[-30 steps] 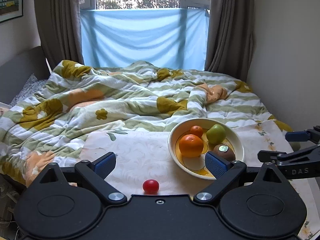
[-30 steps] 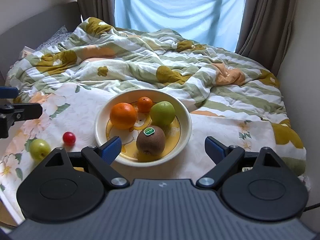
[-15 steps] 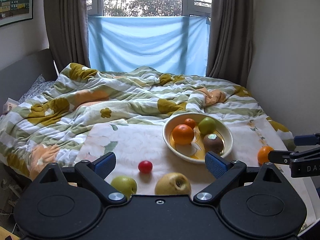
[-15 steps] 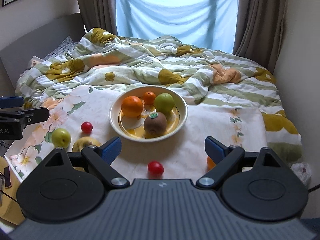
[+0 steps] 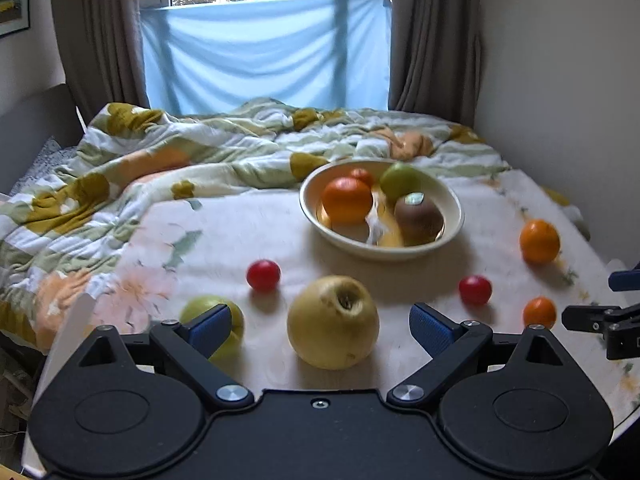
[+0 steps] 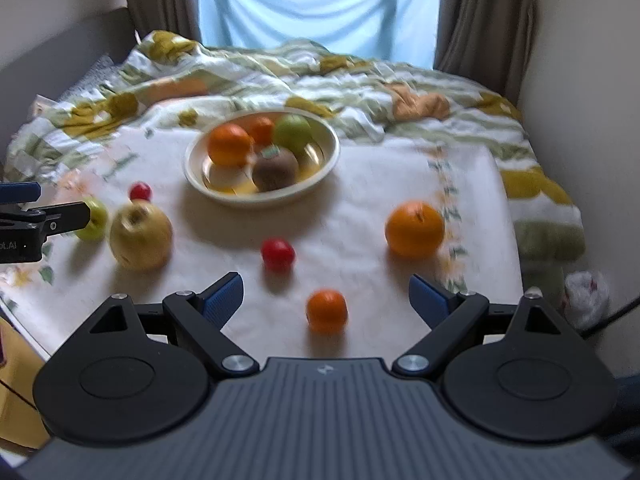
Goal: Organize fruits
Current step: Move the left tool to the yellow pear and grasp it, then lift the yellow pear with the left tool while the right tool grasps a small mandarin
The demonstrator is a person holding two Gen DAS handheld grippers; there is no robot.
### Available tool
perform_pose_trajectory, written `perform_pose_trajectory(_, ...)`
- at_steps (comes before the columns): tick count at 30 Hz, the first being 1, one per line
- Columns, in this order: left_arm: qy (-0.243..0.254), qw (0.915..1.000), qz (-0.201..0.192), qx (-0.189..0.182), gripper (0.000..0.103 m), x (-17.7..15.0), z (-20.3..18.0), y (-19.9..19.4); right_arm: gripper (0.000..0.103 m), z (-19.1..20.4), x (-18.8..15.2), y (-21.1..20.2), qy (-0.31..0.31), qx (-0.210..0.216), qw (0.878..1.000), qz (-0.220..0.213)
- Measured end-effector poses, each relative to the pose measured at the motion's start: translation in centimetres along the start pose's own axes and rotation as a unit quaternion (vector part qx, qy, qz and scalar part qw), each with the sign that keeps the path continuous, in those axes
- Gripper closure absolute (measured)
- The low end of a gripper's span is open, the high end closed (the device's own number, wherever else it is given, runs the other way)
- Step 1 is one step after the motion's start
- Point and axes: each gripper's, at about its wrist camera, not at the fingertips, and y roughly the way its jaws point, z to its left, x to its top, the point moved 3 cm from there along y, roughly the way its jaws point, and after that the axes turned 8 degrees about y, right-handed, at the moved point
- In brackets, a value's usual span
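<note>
A cream bowl (image 5: 452, 228) (image 6: 192, 172) on the floral cloth holds an orange, a small orange, a green apple and a kiwi (image 5: 418, 218). Loose on the cloth: a yellow apple (image 5: 333, 321) (image 6: 140, 235), a green apple (image 5: 236, 316), two red fruits (image 5: 263, 275) (image 5: 475, 289), a large orange (image 6: 414, 229) and a small orange (image 6: 326, 310). My left gripper (image 5: 320, 330) is open with the yellow apple between its fingers, untouched. My right gripper (image 6: 326, 298) is open above the small orange.
A rumpled quilt (image 5: 180, 160) covers the bed behind the cloth. A wall runs along the right. A white plastic bag (image 6: 586, 294) lies off the bed's right edge. The cloth's near edge drops off at the left.
Both grippers have drawn back and tilted down, so more loose fruit shows near the fingers. The yellow apple now lies between the left fingers. Both stay open.
</note>
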Motion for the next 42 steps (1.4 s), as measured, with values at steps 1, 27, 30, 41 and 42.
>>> perform_pose_trajectory(1, 0.003, 1.0000, 0.001, -0.001, 0.006, -0.3, -0.1, 0.6, 0.000, -0.2, -0.5, 0.5, 0.002, -0.004, 1.000, 0.007)
perform_pose_trajectory(27, 0.055, 0.9975, 0.041, -0.014, 0.025, -1.6, -1.4, 6.9, 0.028, -0.4, -2.9, 6.5, 0.040, -0.019, 0.998, 0.048)
perform_pose_trajectory(30, 0.052, 0.9976, 0.042, -0.015, 0.026, -1.6, -1.4, 6.9, 0.030, -0.5, -2.8, 6.5, 0.039, -0.019, 0.998, 0.047)
perform_pose_trajectory(41, 0.041, 0.9982, 0.042, -0.016, 0.026, -2.1, -1.3, 6.2, 0.038, -0.2, -2.4, 6.8, 0.036, -0.017, 0.999, 0.036)
perform_pose_trajectory(42, 0.039, 0.9983, 0.041, -0.017, 0.026, -2.1, -1.3, 6.1, 0.039, -0.2, -2.4, 6.8, 0.033, -0.018, 0.999, 0.034)
